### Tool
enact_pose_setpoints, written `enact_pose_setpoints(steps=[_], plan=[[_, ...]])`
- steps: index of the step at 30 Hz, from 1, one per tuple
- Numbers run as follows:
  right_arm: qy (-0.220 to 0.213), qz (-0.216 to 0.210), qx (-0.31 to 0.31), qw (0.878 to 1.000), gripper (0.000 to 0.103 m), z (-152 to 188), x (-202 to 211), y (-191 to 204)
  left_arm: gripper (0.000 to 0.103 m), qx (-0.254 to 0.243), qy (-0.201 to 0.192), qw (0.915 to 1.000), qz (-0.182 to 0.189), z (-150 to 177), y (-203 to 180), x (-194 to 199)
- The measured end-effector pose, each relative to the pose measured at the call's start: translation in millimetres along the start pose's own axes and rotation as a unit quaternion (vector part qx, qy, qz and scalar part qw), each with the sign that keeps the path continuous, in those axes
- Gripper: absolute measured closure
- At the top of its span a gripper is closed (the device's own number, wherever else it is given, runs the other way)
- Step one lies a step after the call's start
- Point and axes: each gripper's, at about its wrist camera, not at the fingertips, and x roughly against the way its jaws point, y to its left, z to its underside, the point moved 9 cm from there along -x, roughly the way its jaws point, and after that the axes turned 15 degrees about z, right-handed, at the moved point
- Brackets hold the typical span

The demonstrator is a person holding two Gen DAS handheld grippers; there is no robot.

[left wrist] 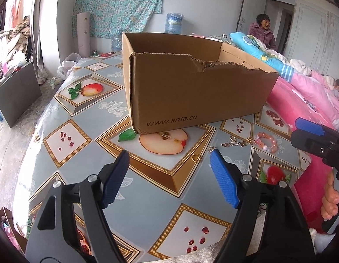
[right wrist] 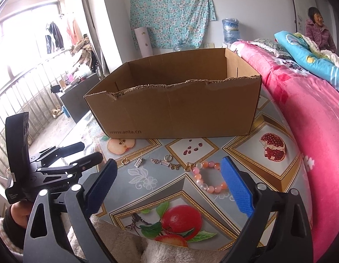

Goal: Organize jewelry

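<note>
Two grippers hover above the table (right wrist: 276, 131), jaws spread with nothing between them: the left gripper (left wrist: 169, 173) near a gold ring (left wrist: 195, 157), the right gripper (right wrist: 169, 173) over a pink bead bracelet (right wrist: 209, 176); small charms (right wrist: 167, 164) lie before the open cardboard box (right wrist: 176, 109)

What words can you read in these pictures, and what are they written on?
"www.anta.cn": printed on the near side of the cardboard box.
Small pale lettering on the black body of the left tongs: too small and blurred to read.
Label on the water jug: too blurred to read.
</note>
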Motion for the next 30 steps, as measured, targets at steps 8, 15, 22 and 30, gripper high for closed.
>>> enact_pose_setpoints(steps=[8,15,22,30], plan=[[0.020,-0.027,0.011,0.999,0.039,8.1,-9.1,10.6,0.053,-0.023,0.013,0.9995,0.020,7.5,-15.6,-7.0],[0.039,-0.056,0.024,0.997,0.062,12.7,-20.2,20.9,0.078,-0.069,0.026,0.9948,0.070,2.7,-47.4,-25.3],[0.060,-0.065,0.022,0.996,0.067,17.2,-37.9,20.8,0.094,-0.072,0.060,0.9932,0.069,3.4,-50.6,-50.9],[0.066,-0.066,0.015,0.995,0.067,19.0,-42.9,10.8,0.094,-0.051,0.085,0.9935,0.055,4.6,-43.9,-66.3]])
